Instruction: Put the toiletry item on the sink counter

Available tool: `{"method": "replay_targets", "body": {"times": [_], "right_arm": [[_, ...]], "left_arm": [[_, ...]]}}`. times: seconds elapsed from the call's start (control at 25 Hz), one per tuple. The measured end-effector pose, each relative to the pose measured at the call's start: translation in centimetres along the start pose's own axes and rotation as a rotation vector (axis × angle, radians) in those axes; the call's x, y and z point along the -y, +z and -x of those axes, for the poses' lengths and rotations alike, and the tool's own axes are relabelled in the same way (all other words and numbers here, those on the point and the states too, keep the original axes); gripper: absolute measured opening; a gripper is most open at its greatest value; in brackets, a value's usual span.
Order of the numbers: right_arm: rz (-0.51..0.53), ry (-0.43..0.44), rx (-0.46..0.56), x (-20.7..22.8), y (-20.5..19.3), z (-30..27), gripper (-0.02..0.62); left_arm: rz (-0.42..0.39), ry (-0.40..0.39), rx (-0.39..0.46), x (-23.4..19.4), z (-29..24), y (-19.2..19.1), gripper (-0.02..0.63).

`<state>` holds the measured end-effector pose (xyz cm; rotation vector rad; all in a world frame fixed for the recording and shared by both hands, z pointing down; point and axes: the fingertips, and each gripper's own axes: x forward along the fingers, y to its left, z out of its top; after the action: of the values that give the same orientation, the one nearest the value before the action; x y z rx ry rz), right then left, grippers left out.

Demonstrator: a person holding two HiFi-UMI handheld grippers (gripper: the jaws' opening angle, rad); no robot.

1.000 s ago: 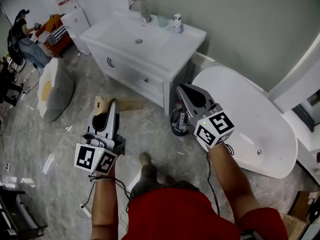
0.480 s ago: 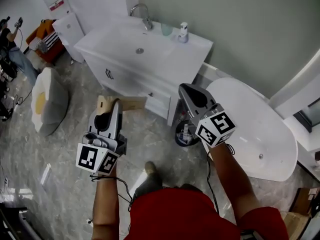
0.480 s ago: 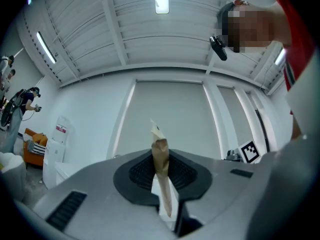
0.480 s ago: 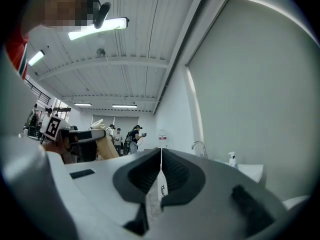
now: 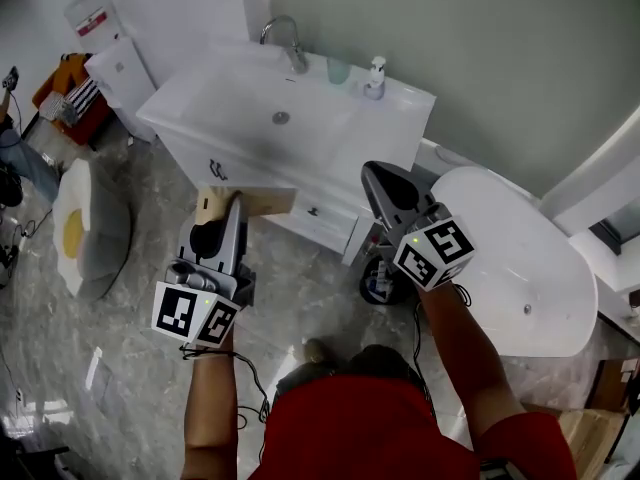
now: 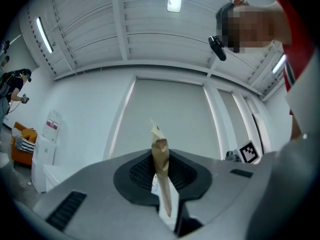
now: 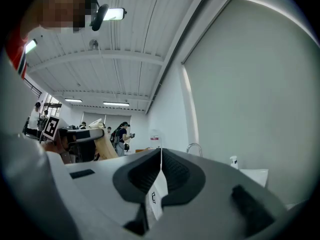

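Observation:
My left gripper (image 5: pixel 236 204) is shut on a flat tan paper packet (image 5: pixel 250 202), which sticks out sideways in front of the white vanity. In the left gripper view the packet (image 6: pixel 161 166) stands upright, pinched between the dark pads. My right gripper (image 5: pixel 374 174) is held beside it, shut, with nothing held. The sink counter (image 5: pixel 395 118) lies ahead, with its basin (image 5: pixel 265 103) and faucet (image 5: pixel 287 40). From the right gripper view, the left gripper (image 7: pixel 75 134) and its packet (image 7: pixel 103 144) show at the left.
A soap dispenser (image 5: pixel 375 76) and a pale green cup (image 5: pixel 338 69) stand at the counter's back. A white bathtub (image 5: pixel 520 268) lies to the right, with a small bin (image 5: pixel 380 280) between it and the vanity. A water dispenser (image 5: pixel 108 53) and a white cushion (image 5: pixel 78 230) are at the left.
The person has stepped closer to the vanity, so the sink sits lower in view and nearer both grippers. The left gripper keeps its hold on the packet.

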<state>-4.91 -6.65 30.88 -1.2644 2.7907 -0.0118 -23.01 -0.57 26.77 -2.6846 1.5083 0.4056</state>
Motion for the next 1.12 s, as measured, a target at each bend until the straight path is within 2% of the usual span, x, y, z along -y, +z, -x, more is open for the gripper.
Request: {"method": "replay_targets", "body": {"times": [0.48, 0.72, 1.12], "right_arm": [[0.015, -0.038, -0.027, 3.7, -1.5, -6.1, 0.031], [0.018, -0.044, -0.006, 7.8, -1.7, -9.5, 0.031], [0.034, -0.037, -0.001, 16.5, -1.5, -16.6, 0.031]], "left_arm": [[0.040, -0.049, -0.004, -5.1, -6.0, -1.9, 0.058], [0.023, -0.060, -0.011, -7.3, -10.5, -2.9, 0.058], [0.002, -0.072, -0.011, -11.2, -21.8, -4.2, 0.058]]}}
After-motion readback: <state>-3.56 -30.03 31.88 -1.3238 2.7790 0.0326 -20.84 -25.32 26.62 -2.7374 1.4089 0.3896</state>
